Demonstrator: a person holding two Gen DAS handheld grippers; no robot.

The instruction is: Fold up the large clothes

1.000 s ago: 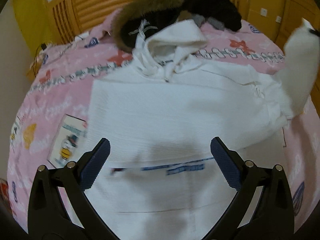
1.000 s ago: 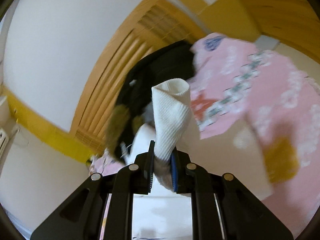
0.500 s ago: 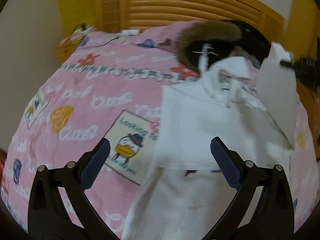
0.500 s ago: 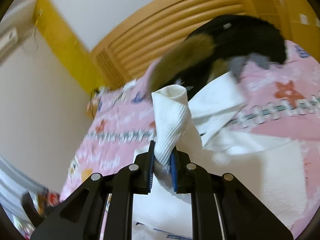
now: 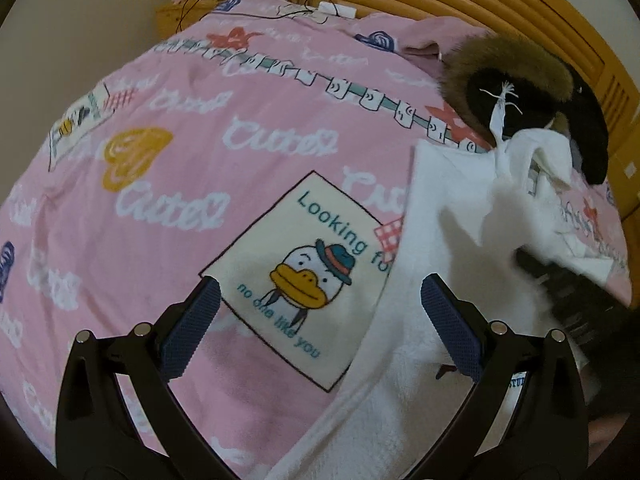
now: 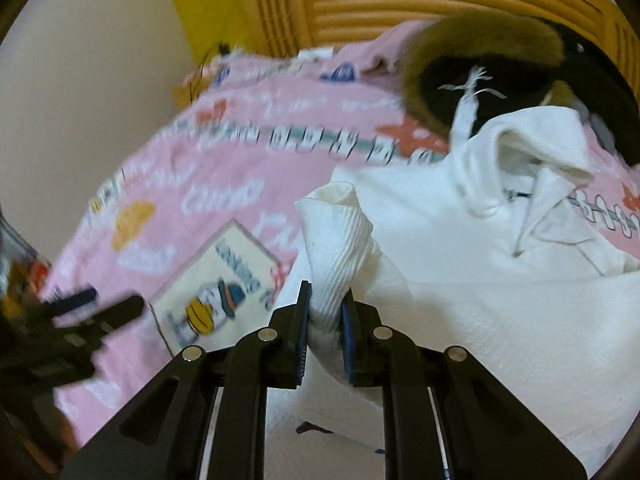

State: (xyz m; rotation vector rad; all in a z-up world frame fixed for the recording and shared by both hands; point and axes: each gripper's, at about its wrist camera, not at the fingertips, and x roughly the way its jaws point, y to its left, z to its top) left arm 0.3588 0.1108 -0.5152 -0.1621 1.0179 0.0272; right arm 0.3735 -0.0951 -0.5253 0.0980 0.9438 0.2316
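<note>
White hoodie (image 6: pixel 480 300) on pink bedspread (image 5: pixel 200 160) — right gripper (image 6: pixel 325 320) clamps its ribbed cuff (image 6: pixel 334 248), left gripper (image 5: pixel 320 320) gapes empty.

A slatted wooden headboard (image 6: pixel 420 4) stands at the far end of the bed; left of it, a yellow strip (image 6: pixel 200 4), perhaps curtain, meets a cream wall (image 6: pixel 80 80).

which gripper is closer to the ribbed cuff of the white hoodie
Right. The right gripper is shut on the ribbed cuff. The left gripper hangs open over the pink blanket, apart from it.
</note>
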